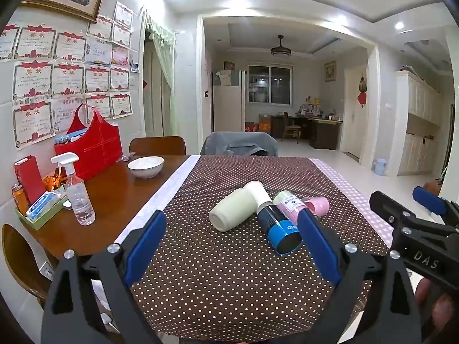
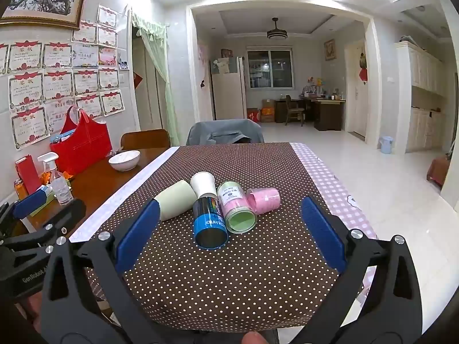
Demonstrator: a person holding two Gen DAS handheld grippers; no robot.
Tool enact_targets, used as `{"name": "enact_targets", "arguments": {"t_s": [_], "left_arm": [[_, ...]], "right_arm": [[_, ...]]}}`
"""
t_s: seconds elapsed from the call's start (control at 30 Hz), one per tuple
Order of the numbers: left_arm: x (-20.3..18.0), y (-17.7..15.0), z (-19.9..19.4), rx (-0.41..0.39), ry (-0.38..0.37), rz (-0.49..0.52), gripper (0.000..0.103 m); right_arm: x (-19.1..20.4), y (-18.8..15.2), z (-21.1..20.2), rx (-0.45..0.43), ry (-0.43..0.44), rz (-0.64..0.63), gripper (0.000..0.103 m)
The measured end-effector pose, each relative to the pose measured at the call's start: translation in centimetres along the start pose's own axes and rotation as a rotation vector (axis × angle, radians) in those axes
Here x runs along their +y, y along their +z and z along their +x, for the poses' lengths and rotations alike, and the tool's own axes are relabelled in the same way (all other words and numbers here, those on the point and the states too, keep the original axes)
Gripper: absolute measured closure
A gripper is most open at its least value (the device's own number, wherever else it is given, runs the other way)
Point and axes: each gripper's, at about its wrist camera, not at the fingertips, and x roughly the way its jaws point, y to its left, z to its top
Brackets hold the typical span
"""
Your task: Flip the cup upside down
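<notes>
Left wrist view: your left tongs [image 1: 232,246] are spread wide and empty, short of five cups lying on their sides in a bunch on the dotted cloth of the desk [image 1: 229,286]. The cream cup [image 1: 233,210] lies left, the blue cup [image 1: 279,229] in the middle nearest you, the pink cup [image 1: 315,205] far right. None is flipped yet.

Right wrist view: your right tongs [image 2: 229,232] also gape empty, lined up on the blue cup [image 2: 210,223] and the green cup [image 2: 236,210] touching beside it. All the work is left, I judge.
</notes>
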Motion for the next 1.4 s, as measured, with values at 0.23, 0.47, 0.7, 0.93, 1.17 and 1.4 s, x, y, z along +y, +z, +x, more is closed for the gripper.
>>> {"name": "enact_targets", "arguments": {"t_s": [0.23,0.47,0.7,0.93,1.17,1.4], "left_arm": [[-0.03,0.01,0.04,0.0,-0.002,0.0,0.012],[-0.11,-0.05,0.1,0.002,-0.003,0.0,0.012],[-0.11,-0.06,0.16,0.002,-0.002,-0.001,0.012],[-0.13,-0.42,0.54,0.009,-0.006,-0.003,0.012],[0.11,-0.68,0.77,0.015,-0.008,-0.009,0.012],[0.08,-0.71,0.81,0.016,-0.008,-0.01,0.012]], "right_arm": [[0.21,-0.02,0.22,0.0,-0.002,0.0,0.006],[0.14,0.1,0.05,-0.001,0.002,0.002,0.006],[0.14,0.26,0.16,-0.001,-0.001,0.002,0.006],[-0.23,0.0,0.17,0.001,-0.003,0.006,0.006],[-0.25,-0.06,0.37,0.002,-0.004,0.005,0.006],[-0.36,-0.19,0.54,0.004,-0.006,0.005,0.006]]}}
